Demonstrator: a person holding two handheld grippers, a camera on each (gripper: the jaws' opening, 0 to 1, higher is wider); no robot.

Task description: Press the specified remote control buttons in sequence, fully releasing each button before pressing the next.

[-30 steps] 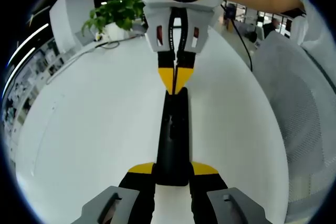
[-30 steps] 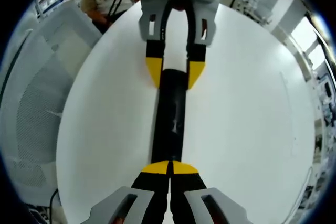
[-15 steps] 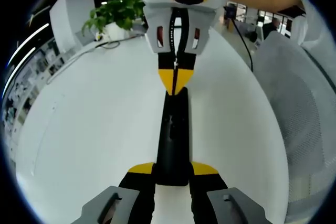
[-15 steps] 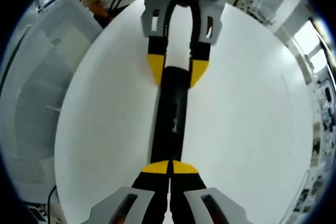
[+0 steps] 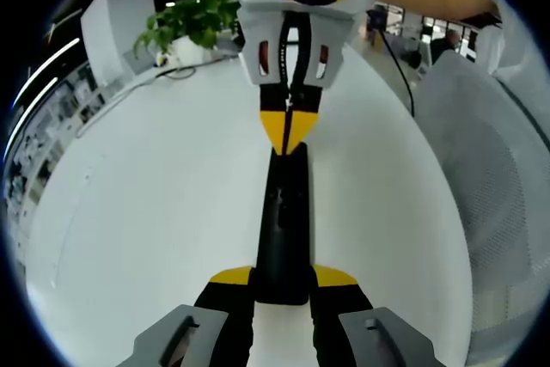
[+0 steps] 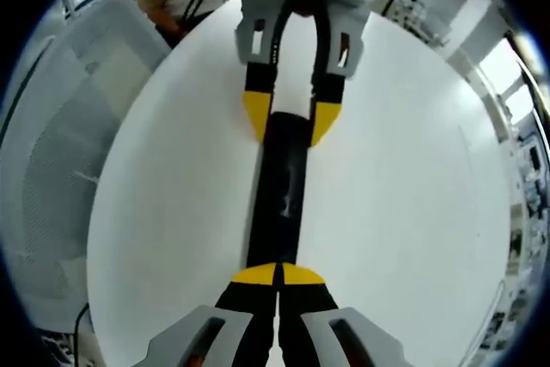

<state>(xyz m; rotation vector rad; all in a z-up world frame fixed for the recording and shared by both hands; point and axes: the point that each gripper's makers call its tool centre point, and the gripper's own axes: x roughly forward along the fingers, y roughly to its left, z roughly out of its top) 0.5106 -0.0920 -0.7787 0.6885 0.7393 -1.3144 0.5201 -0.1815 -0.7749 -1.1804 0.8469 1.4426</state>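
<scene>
Left gripper (image 5: 284, 285) pinches remote (image 5: 284, 221) mid-table (image 5: 155, 204); right gripper (image 6: 278, 274), pressed together, rests on its end (sequence progress unreadable).

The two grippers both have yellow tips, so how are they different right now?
The left gripper has its jaws spread, clamping the sides of the black remote control at one end. The right gripper has its jaws shut together, tips meeting at the remote's other end, on top of it. So the left one holds and the right one pokes. Both have yellow tips and work over the white table.
</scene>
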